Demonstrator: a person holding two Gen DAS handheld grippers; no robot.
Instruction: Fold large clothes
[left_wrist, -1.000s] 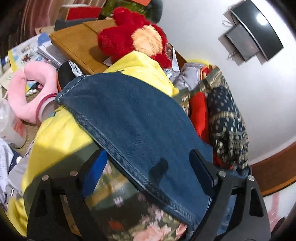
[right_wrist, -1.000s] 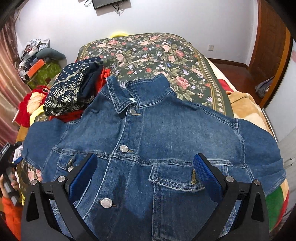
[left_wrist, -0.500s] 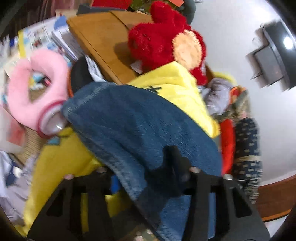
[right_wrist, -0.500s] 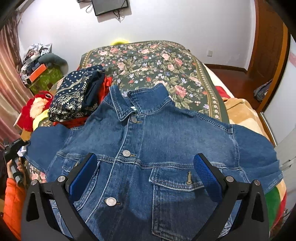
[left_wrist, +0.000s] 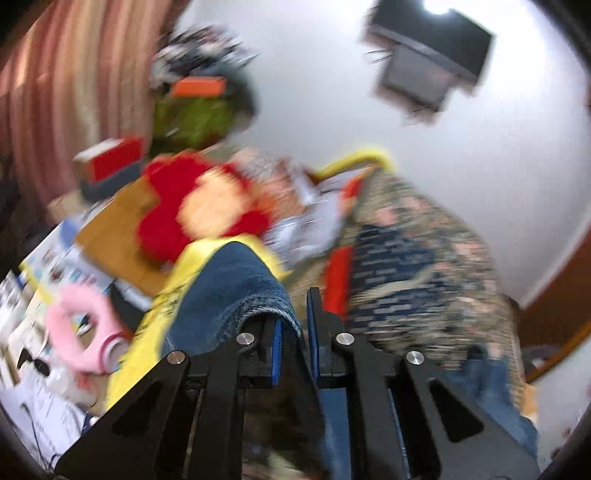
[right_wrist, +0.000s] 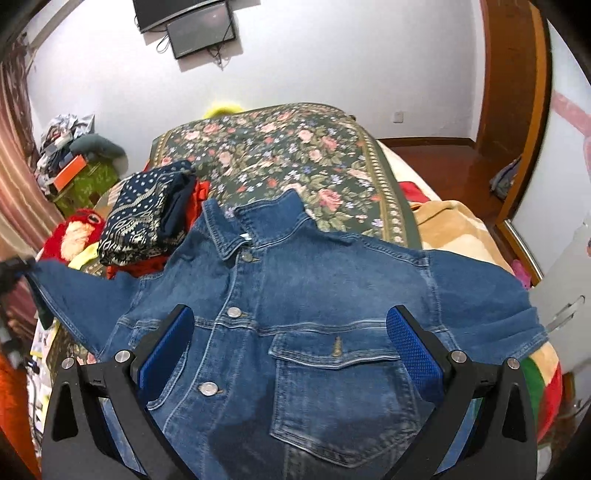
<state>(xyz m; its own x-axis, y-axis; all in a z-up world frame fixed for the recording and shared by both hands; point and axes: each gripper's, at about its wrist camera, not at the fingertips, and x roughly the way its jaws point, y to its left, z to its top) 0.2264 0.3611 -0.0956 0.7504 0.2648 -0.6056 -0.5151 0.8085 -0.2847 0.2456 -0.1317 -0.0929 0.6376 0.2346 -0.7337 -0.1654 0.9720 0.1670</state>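
Note:
A blue denim jacket (right_wrist: 317, 295) lies front up on the floral bedspread (right_wrist: 280, 147), collar toward the far end, sleeves spread. My left gripper (left_wrist: 293, 325) is shut on the cuff of the jacket's left sleeve (left_wrist: 236, 288) and holds it lifted off the bed; in the right wrist view that gripper (right_wrist: 11, 273) shows at the far left edge with the sleeve (right_wrist: 74, 295) pulled taut. My right gripper (right_wrist: 291, 343) is open and empty above the jacket's chest pocket.
A folded dark patterned garment (right_wrist: 147, 210) on red cloth lies left of the collar. A red plush toy (right_wrist: 74, 232), yellow cloth and a cluttered side table (left_wrist: 110, 229) stand beside the bed on the left. A tan blanket (right_wrist: 454, 229) lies on the right.
My left gripper closed on the sleeve cuff and lifted it, swinging upward; its view is blurred by motion. My right gripper rose slightly and stayed open.

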